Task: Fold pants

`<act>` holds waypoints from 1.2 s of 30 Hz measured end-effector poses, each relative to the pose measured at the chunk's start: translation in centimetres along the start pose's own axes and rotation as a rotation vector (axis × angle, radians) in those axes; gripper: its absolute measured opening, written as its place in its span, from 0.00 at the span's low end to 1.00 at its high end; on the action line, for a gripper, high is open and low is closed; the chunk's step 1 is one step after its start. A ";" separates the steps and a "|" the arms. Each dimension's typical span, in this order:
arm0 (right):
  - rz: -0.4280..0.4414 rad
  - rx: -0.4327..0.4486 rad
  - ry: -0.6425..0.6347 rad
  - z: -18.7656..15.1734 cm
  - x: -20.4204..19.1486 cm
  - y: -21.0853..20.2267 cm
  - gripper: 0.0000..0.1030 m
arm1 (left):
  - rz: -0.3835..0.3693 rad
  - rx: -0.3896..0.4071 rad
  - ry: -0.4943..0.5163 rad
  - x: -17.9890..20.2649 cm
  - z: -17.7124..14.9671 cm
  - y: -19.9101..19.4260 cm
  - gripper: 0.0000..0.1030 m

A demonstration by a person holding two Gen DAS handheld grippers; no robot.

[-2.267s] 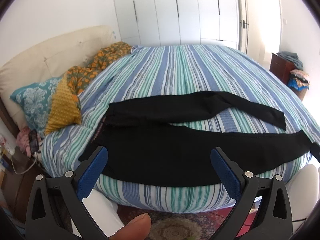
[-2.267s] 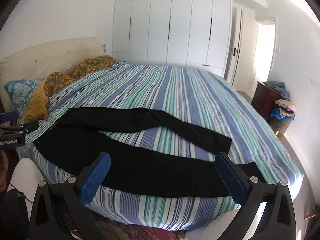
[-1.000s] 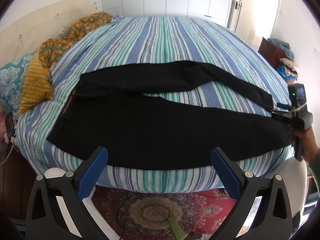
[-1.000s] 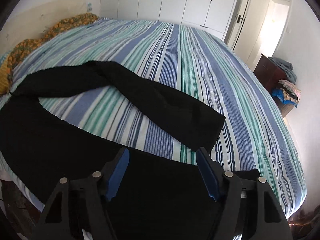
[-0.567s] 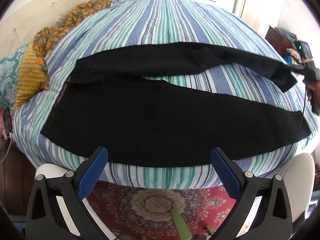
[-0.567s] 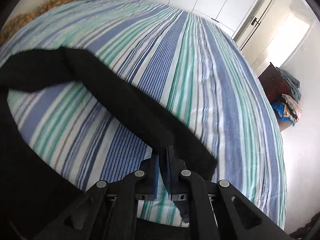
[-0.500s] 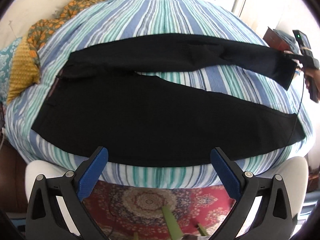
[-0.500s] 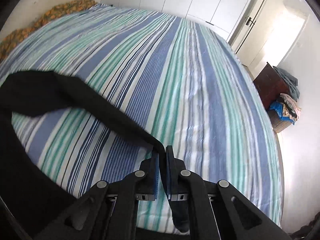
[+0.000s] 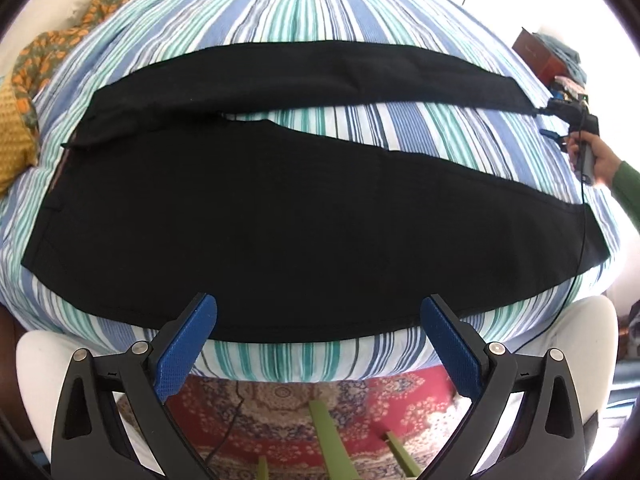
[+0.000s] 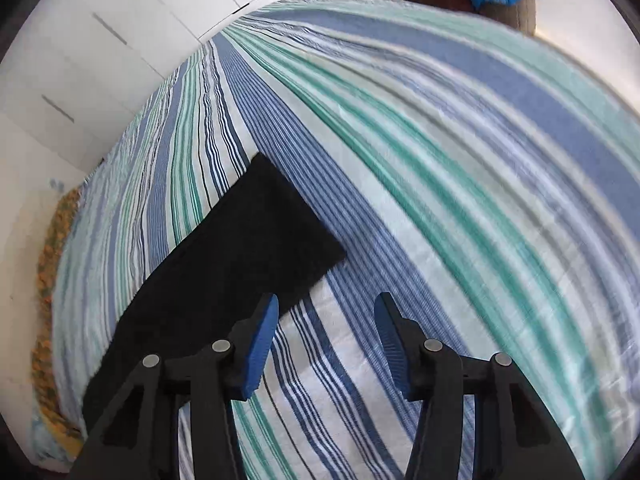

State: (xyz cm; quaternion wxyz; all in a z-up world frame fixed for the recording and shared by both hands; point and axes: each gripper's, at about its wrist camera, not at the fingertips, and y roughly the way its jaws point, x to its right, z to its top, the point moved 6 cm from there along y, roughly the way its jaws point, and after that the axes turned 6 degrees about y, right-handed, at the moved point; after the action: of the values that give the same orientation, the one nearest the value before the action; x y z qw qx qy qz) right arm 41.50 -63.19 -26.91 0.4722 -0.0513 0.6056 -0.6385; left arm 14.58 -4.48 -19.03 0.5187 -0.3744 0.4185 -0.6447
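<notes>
Black pants (image 9: 256, 216) lie flat across the striped bed (image 9: 320, 12), waist at the left and both legs running right. The far leg (image 9: 360, 72) lies straight. My left gripper (image 9: 318, 302) hangs open over the near leg's lower edge, holding nothing. My right gripper (image 9: 544, 121), held by a hand (image 9: 592, 156) in a green sleeve, sits at the far leg's hem. In the right wrist view that hem (image 10: 280, 232) lies flat just left of my right gripper (image 10: 328, 299). Its jaws are opening, with only bedsheet between them.
Orange and yellow pillows (image 9: 16, 128) lie at the bed's left end. A red patterned rug (image 9: 300, 404) and green legs (image 9: 328, 432) show below the near edge. A brown dresser (image 9: 540, 56) stands far right. White wardrobe doors (image 10: 100, 60) line the far wall.
My right gripper, shut on the far leg's hem, drew it out to the right, straightened it, then let go and rolled. My left gripper sank closer to the bed's near edge.
</notes>
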 end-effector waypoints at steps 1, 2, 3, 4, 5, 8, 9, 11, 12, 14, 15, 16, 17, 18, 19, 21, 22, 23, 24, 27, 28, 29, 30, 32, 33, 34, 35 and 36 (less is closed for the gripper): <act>0.050 -0.005 0.052 -0.6 0.4 0.8 0.50 | 0.009 0.001 0.005 0.1 -0.1 0.1 0.99; 0.096 0.003 0.093 -0.6 0.5 1.4 0.50 | 0.019 0.000 0.009 0.1 0.0 0.2 0.99; 0.133 0.016 0.124 -0.5 0.3 2.0 0.50 | 0.027 -0.003 0.011 0.2 0.0 0.4 0.99; 0.149 0.024 0.147 -0.1 0.0 2.6 0.50 | 0.034 -0.010 0.010 0.2 -0.1 0.7 0.99; 0.154 0.023 0.168 0.1 -0.4 3.3 0.43 | 0.038 -0.020 0.009 0.1 -0.1 1.0 0.99; 0.074 0.041 0.047 1.5 -3.3 3.1 0.10 | 0.050 -0.033 0.012 -0.4 0.3 1.7 0.99; -0.013 0.082 -0.096 2.1 -4.6 2.5 0.10 | 0.058 -0.030 0.016 -0.7 0.6 2.0 0.99; -0.173 0.091 -0.269 2.5 -5.2 3.1 0.21 | 0.079 -0.018 0.022 -1.8 1.9 2.7 0.99; -0.224 0.075 -0.281 2.4 -4.8 3.6 0.32 | 0.095 -0.004 0.022 -2.6 3.0 3.1 0.99; -0.320 0.100 -0.259 2.1 -4.3 3.5 0.56 | 0.155 0.058 0.004 -5.6 6.4 3.7 0.99; -0.352 0.143 -0.260 1.9 -4.6 2.9 0.56 | 0.189 0.093 -0.010 -7.2 8.2 4.0 0.99; -0.379 0.192 -0.280 1.4 -5.1 2.0 0.56 | 0.231 0.127 -0.028 -9.2 10.1 4.5 0.99; -0.385 0.234 -0.316 0.7 -6.4 1.3 0.56 | 0.275 0.164 -0.050 -11.3 12.1 5.2 0.99; -0.361 0.257 -0.368 -0.4 -8.2 1.1 0.56 | 0.315 0.191 -0.069 -13.2 13.7 6.0 0.99; -0.312 0.261 -0.427 -1.8 -10.0 0.9 0.56 | 0.355 0.210 -0.093 -15.3 15.2 6.9 0.99; -0.170 0.209 -0.529 -5.8 -15.4 1.9 0.56 | 0.416 0.220 -0.141 -19.0 17.2 9.1 0.99; -0.087 0.161 -0.568 -8.1 -18.4 2.9 0.57 | 0.428 0.210 -0.161 -20.6 17.5 10.3 0.99; 0.003 0.095 -0.606 -10.9 -21.3 3.9 0.61 | 0.428 0.183 -0.175 -21.9 17.5 12.0 0.99; 0.085 0.018 -0.650 -14.1 -24.4 5.1 0.63 | 0.416 0.145 -0.184 -22.8 17.1 13.7 0.99; 0.241 -0.192 -0.788 -24.0 -31.9 8.4 0.64 | 0.304 0.165 -0.225 -24.3 15.6 16.5 1.00; 0.280 -0.252 -0.816 -27.2 -33.6 9.5 0.64 | 0.288 0.197 -0.235 -24.4 15.3 16.3 1.00; 0.306 -0.301 -0.834 -29.8 -35.1 10.4 0.64 | 0.289 0.202 -0.234 -24.4 15.3 16.2 1.00; 0.317 -0.339 -0.848 -32.1 -36.0 11.4 0.64 | 0.295 0.203 -0.230 -24.3 15.3 16.2 1.00; 0.282 -0.398 -0.892 -35.2 -37.0 13.8 0.64 | 0.297 0.211 -0.226 -24.3 15.1 16.1 1.00; 0.254 -0.381 -0.931 -35.9 -36.8 14.4 0.64 | 0.296 0.215 -0.226 -24.3 15.1 16.2 1.00; 0.256 -0.365 -0.964 -35.9 -36.9 14.5 0.62 | 0.296 0.219 -0.226 -24.2 15.2 16.3 1.00; 0.258 -0.354 -0.976 -34.9 -37.0 15.3 0.60 | 0.297 0.225 -0.226 -24.2 15.2 16.3 1.00; 0.236 -0.334 -0.966 -33.6 -36.3 15.2 0.60 | 0.297 0.231 -0.226 -24.2 15.2 16.3 1.00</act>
State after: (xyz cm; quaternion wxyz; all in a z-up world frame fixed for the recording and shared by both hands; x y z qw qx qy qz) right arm 48.23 -11.98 -29.79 0.7519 -0.3457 0.4139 -0.3792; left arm 38.69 15.15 -29.73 0.6911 -0.3165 0.3318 -0.5587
